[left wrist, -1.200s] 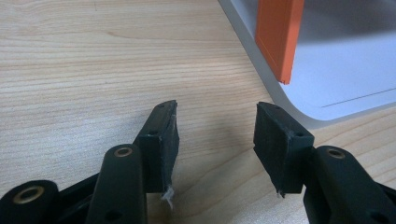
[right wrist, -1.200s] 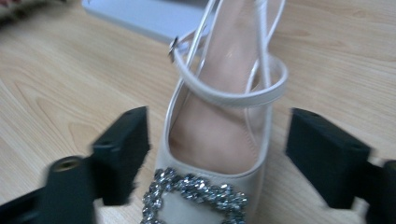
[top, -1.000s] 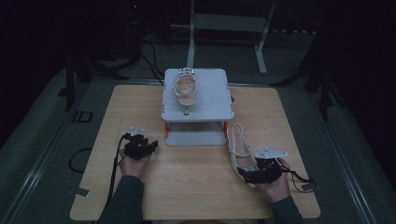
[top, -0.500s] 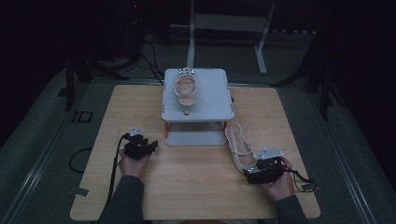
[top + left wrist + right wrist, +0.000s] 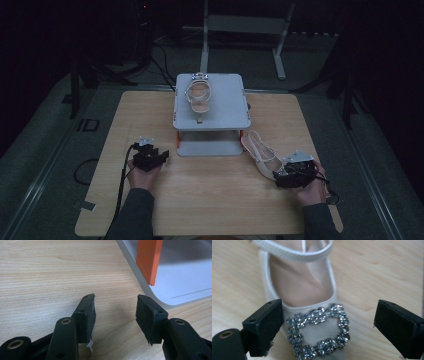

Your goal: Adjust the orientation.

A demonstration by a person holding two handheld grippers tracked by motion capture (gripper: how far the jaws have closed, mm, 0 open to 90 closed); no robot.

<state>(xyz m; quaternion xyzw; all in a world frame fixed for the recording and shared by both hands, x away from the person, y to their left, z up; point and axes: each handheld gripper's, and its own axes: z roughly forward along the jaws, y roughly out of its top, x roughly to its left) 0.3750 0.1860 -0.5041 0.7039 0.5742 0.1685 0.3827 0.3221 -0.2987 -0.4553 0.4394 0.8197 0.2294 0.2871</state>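
From the high view, a pale shoe (image 5: pixel 260 154) lies on the table (image 5: pixel 210 200) just right of the grey stand (image 5: pixel 212 102), its heel end toward the stand and its toe at the right gripper (image 5: pixel 286 176), held in the person's right hand (image 5: pixel 310 187). A second shoe (image 5: pixel 199 95) sits on top of the stand. The left gripper (image 5: pixel 159 156) rests near the stand's lower left corner, well apart from both shoes. In the left gripper view the fingers (image 5: pixel 87 312) stand partly open with nothing between them — only bare wood below, and the stand's base (image 5: pixel 175 287) with an orange leg (image 5: pixel 148 260) just ahead. In the right gripper view the shoe (image 5: pixel 299 282) shows close: cream upper, pinkish insole, a thin strap (image 5: pixel 294 252) across the back, and a square rhinestone buckle (image 5: pixel 318 332) on the toe. The fingers (image 5: pixel 265 325) stand wide open on either side of the toe — the left one just beside it, the right one clear of it.
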